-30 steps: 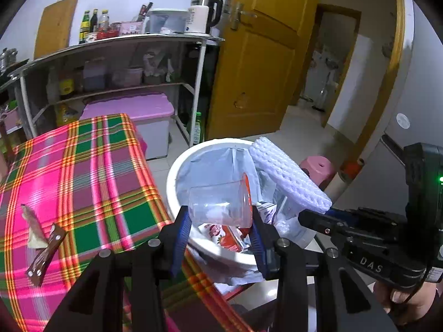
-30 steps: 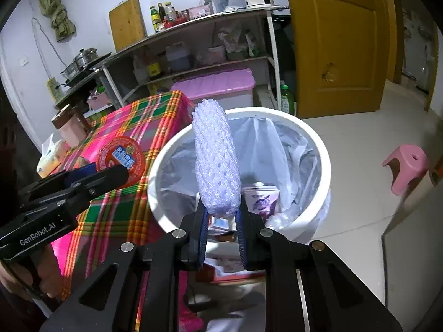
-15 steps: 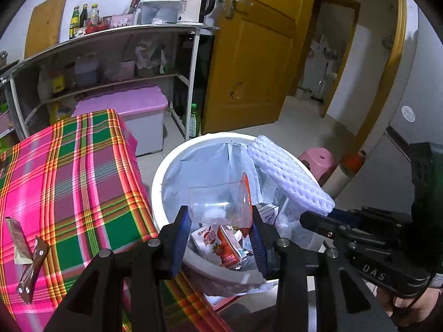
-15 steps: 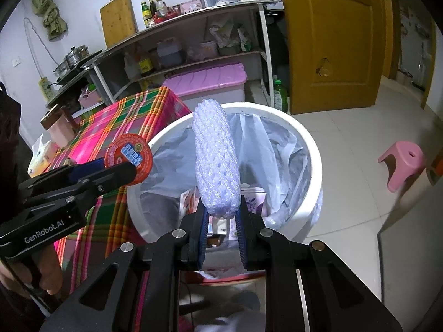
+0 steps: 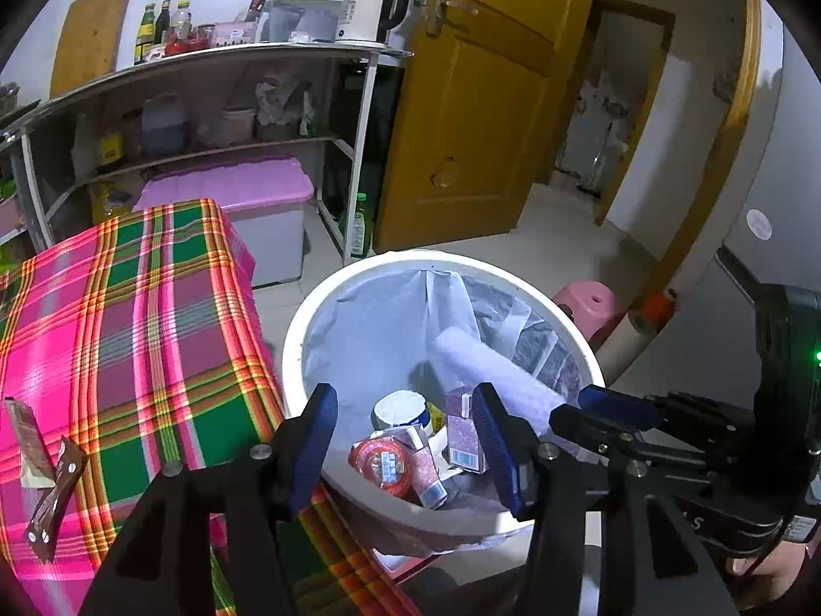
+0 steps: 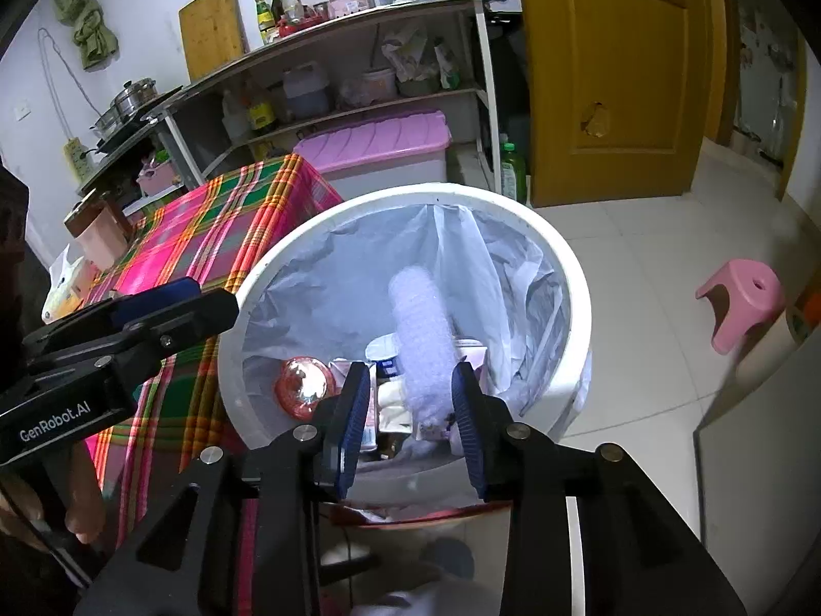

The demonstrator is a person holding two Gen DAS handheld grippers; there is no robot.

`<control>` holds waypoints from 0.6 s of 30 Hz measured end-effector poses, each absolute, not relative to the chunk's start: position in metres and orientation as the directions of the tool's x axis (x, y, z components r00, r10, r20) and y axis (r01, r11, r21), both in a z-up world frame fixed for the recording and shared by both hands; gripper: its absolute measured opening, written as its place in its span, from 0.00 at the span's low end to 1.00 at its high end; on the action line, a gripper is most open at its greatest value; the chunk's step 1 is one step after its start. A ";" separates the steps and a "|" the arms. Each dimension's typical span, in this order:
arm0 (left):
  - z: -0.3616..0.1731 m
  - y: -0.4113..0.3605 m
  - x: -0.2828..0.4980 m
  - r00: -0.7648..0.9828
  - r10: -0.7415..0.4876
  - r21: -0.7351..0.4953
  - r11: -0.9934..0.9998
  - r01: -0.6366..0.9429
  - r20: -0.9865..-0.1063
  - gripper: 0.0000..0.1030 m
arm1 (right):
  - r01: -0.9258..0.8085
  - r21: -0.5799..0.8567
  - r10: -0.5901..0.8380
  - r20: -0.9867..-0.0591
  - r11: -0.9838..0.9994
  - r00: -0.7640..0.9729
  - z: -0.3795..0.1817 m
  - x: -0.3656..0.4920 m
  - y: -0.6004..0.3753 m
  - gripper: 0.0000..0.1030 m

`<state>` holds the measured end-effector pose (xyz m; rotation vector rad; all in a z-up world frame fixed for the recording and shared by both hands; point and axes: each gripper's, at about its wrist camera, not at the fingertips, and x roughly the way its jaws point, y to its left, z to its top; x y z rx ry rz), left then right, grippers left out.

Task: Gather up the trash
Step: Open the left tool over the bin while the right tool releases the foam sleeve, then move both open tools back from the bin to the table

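1. Checked tablecloth (image 5: 128, 318) to the left of the bin, with one brown wrapper (image 5: 54, 482) lying flat near its front edge, apart from everything else. Judged the next piece to collect.
2. White bin (image 5: 295, 339) just beside the table edge, lined with a pale bag (image 6: 328, 277) and part filled with cartons and tubs.
3. White foam sleeve (image 6: 423, 339) inside the bin, leaning against the liner, blurred and probably dropping. Looks light, soft and springy; best pinched at one end, gently.
4. Clear cup with red lid (image 5: 382, 462) lying among the cartons at the bottom. Thin, light plastic; likely to crush or slip if squeezed hard, so better taken across the rim.
5. Left gripper (image 5: 405, 441) over the bin, jaws just opened wider, spread apart with nothing between the pads.
6. Right gripper (image 6: 410, 421) over the bin too, jaws just opened, released; sleeve seen between the fingers but clear of both pads.
7. Wrapper probably flimsy and flat to the cloth; better nipped at a raised end.
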<state>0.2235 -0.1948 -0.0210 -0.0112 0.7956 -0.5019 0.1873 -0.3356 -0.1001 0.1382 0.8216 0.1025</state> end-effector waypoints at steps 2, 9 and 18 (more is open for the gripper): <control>-0.020 -0.190 0.220 0.595 -0.432 -0.195 0.886 0.421 -0.678 0.53 | -0.035 0.166 0.145 -0.719 0.985 0.680 -0.099 0.184 -0.336 0.34; -0.015 -0.173 0.202 0.619 -0.414 -0.194 0.899 0.392 -0.667 0.53 | -0.052 0.184 0.168 -0.699 0.982 0.695 -0.091 0.171 -0.331 0.34; -0.005 -0.141 0.175 0.658 -0.393 -0.199 0.915 0.352 -0.642 0.53 | -0.136 0.204 0.240 -0.670 0.969 0.702 -0.080 0.155 -0.303 0.34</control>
